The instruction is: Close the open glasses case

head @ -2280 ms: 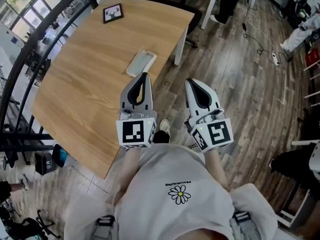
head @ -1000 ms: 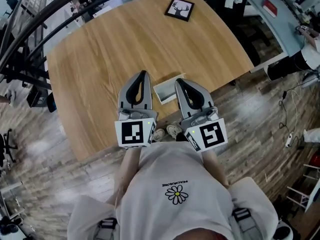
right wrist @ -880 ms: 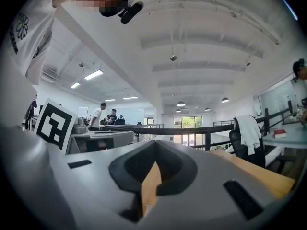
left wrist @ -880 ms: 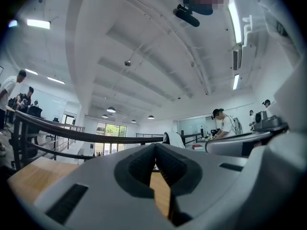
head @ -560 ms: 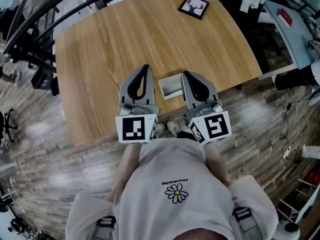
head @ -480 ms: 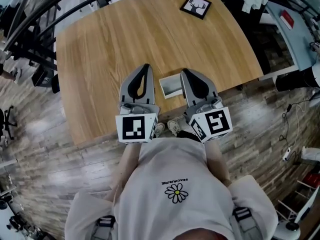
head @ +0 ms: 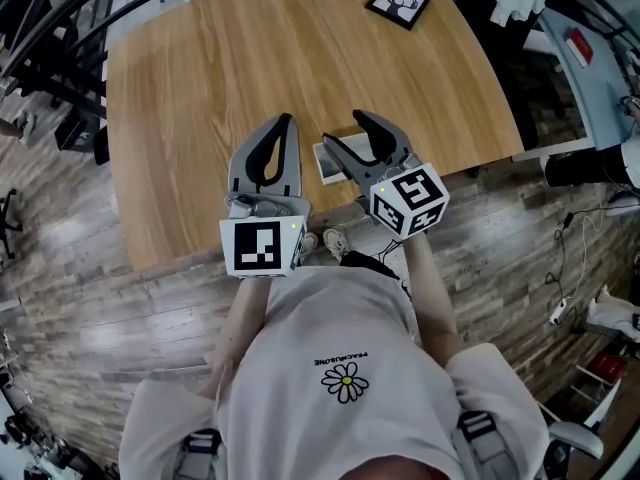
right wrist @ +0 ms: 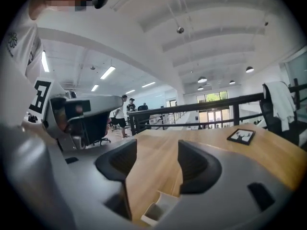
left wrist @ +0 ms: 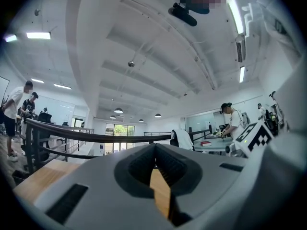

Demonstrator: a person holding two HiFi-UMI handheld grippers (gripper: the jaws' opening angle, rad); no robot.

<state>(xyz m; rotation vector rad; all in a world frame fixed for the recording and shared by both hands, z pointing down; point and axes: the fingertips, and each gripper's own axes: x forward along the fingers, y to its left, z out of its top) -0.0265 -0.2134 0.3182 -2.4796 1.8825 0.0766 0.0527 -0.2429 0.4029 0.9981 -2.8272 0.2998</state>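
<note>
The open glasses case [head: 327,166], a small white tray-like box, lies near the front edge of the wooden table [head: 230,58]. My right gripper [head: 342,130] hangs just above and over it, partly hiding it. Its jaws are opening, wide apart, with nothing between them. In the right gripper view the case [right wrist: 156,210] shows low down, below the gap of the right gripper [right wrist: 156,159]. My left gripper [head: 286,120] is to the left of the case, shut and empty. The left gripper view shows only the left gripper [left wrist: 154,150] and a strip of table.
A black picture frame [head: 397,3] with a deer print lies at the table's far right corner, also visible as the frame [right wrist: 241,136]. A dark railing [right wrist: 201,109] runs behind the table. People stand in the background. Wood-plank floor [head: 520,228] lies right of the table.
My right gripper has gone from shut to wide open, sunk toward the table and rolled so its marker cube tilts. The left gripper has barely moved.
</note>
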